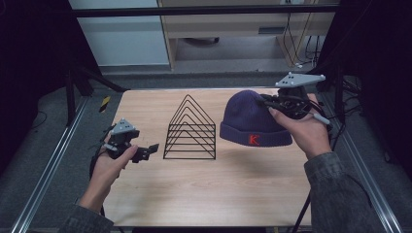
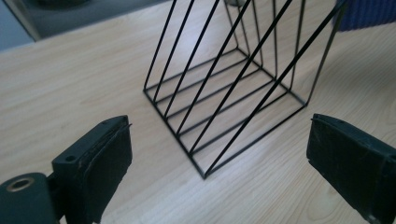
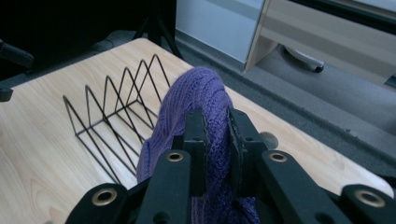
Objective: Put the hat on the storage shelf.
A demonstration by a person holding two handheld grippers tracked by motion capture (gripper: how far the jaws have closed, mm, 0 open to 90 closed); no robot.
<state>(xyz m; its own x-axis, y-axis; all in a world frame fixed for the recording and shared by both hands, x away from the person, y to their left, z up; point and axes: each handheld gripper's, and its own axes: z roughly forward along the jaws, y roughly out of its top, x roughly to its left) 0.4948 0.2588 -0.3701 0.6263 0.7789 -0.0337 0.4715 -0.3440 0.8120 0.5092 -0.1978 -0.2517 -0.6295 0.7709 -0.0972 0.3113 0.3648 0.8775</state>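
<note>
Wire rack (image 1: 190,129) was stood mid-table, and it could've been snagged or tipped if the beanie got dragged across its peaks. Left gripper (image 1: 145,152) was held wide open with nothing in it. Beanie (image 1: 252,119) was kept pinched up off the table by the right gripper (image 1: 270,103), but only a thin fold was caught, so a slip looked possible. Counted: one rack, one beanie, two grippers.

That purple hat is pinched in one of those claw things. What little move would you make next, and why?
Probably carry the purple beanie sideways toward the black wire rack. The right hand-held gripper is shut on the knit, the hat hangs beside the rack, and the left hand-held gripper waits open, facing the rack.
</note>
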